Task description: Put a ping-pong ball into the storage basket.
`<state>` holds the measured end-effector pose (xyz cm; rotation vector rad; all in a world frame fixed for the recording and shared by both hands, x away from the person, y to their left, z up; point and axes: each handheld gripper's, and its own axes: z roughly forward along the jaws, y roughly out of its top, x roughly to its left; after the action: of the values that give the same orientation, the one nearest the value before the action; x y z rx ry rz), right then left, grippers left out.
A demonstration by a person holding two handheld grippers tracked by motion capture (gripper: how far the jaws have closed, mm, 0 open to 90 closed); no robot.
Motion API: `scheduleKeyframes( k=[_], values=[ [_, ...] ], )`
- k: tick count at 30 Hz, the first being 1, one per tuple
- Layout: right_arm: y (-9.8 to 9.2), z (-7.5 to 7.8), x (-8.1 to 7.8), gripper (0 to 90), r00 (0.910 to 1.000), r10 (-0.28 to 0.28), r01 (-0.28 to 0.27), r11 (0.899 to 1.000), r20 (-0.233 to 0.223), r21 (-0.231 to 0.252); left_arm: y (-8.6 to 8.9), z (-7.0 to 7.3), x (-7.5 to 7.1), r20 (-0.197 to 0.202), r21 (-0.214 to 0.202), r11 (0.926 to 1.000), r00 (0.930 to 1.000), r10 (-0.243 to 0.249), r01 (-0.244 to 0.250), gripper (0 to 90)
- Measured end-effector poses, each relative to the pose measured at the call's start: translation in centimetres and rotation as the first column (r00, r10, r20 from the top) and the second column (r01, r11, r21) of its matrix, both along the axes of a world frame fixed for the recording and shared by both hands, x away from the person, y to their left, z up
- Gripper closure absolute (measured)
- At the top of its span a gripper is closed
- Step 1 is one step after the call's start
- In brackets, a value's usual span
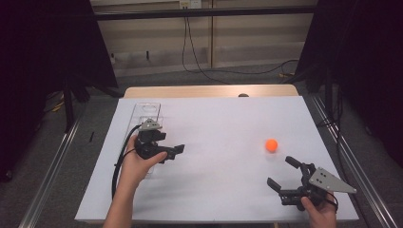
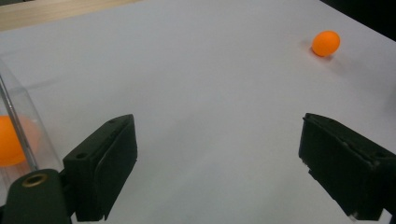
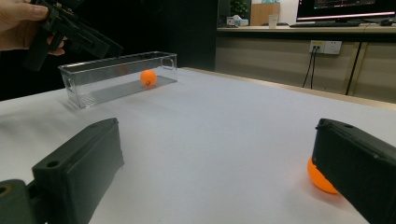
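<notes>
I see the left gripper [image 1: 178, 150] held over the white table [image 1: 218, 118], right beside the clear plastic bin [image 3: 116, 77] at the table's left side. Its jaws stand wide, nothing between them. One orange ball [image 3: 148, 77] sits inside the bin, near the middle of its floor as seen from the right gripper view; the left gripper view catches it through the bin wall at the lower left edge.

Second orange ball [image 1: 271, 145] lies loose on the table, right of centre, well apart from the bin. My right gripper [image 1: 284, 173] rests low near the front right corner, jaws spread wide and pointing up-table toward that ball. In the right gripper view the ball peeks out from behind the right jaw, low on the table surface; it's beside the jaw, not between the pads, and I can't tell whether it touches. In the high view there's a clear gap between gripper and ball.
</notes>
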<state>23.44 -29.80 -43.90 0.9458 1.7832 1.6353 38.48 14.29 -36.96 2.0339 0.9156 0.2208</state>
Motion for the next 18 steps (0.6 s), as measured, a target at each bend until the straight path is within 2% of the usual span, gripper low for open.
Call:
scheduleKeyframes(
  k=[8,15,18],
  values=[
    [-0.1,0.0,0.0,0.9,1.0000,0.000,0.000,1.000,0.001,0.001,-0.8,-0.2,-0.1,0.001,-0.012,0.9999,1.0000,-0.005,0.005,11.5],
    [-0.1,0.0,0.0,1.0,1.0000,-0.001,0.001,1.000,0.001,0.002,-1.8,-0.6,-0.2,0.008,-0.006,0.9992,0.9992,-0.039,0.039,10.9],
    [-0.1,0.0,0.0,1.0,1.0000,0.000,0.000,1.000,0.002,0.003,-2.3,-0.7,-0.4,0.004,-0.020,0.9990,0.9992,-0.040,0.040,10.9]
  ],
)
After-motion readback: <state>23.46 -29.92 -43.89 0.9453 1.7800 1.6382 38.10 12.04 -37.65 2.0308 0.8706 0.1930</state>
